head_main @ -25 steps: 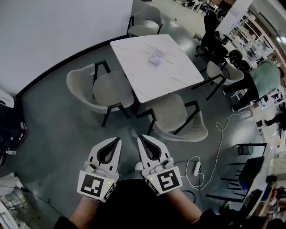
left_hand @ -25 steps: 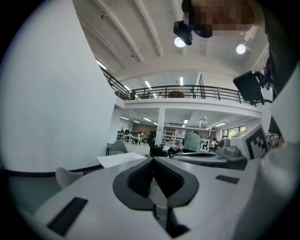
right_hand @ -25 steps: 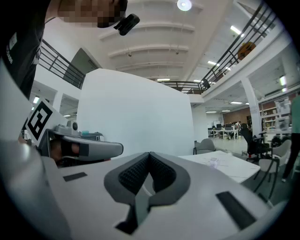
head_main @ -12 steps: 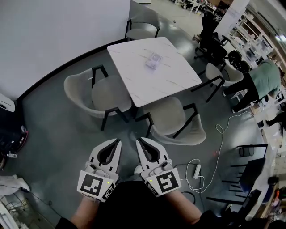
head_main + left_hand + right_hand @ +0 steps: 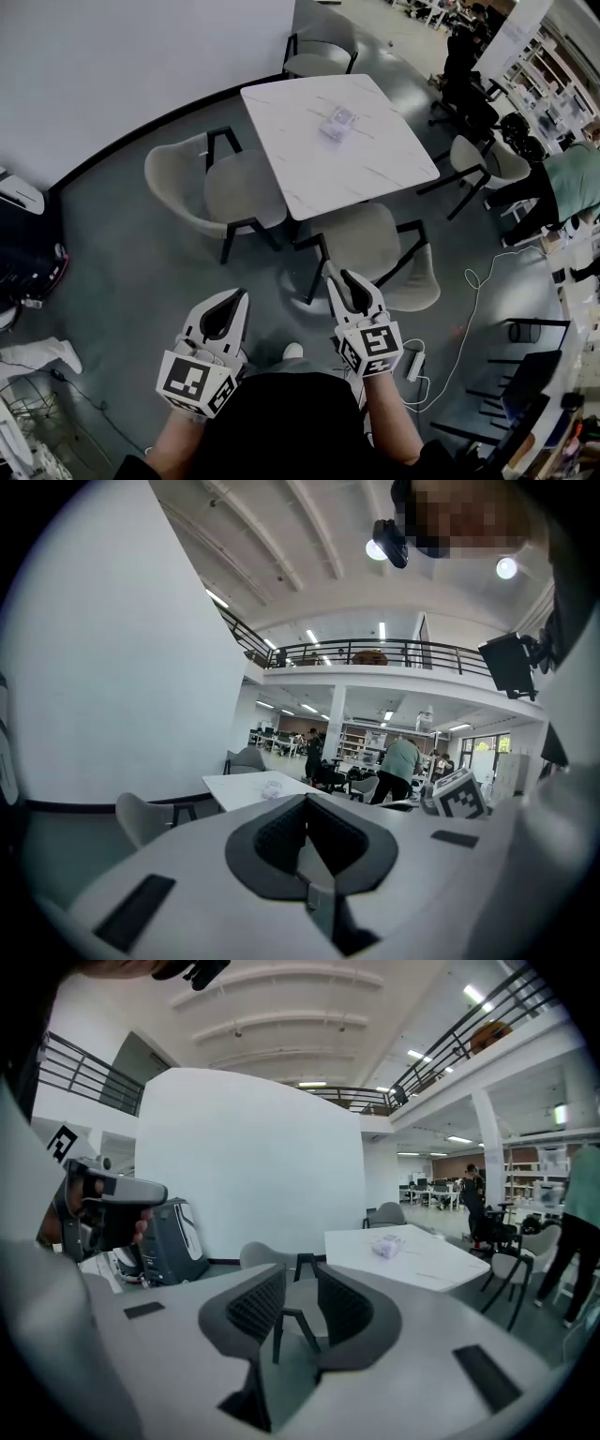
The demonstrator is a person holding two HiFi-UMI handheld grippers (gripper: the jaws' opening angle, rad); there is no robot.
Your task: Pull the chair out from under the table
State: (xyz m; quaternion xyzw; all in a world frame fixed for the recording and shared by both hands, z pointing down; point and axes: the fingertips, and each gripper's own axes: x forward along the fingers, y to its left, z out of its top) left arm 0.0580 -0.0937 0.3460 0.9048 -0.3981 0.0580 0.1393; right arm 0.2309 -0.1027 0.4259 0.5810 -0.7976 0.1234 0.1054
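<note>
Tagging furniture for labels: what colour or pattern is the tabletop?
White with faint grey marble-like streaks. The tabletop shows best in the head view.

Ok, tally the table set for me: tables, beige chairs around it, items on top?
White table: 1
Beige chairs: 4
Small packet on the table: 1
Total: 6
</note>
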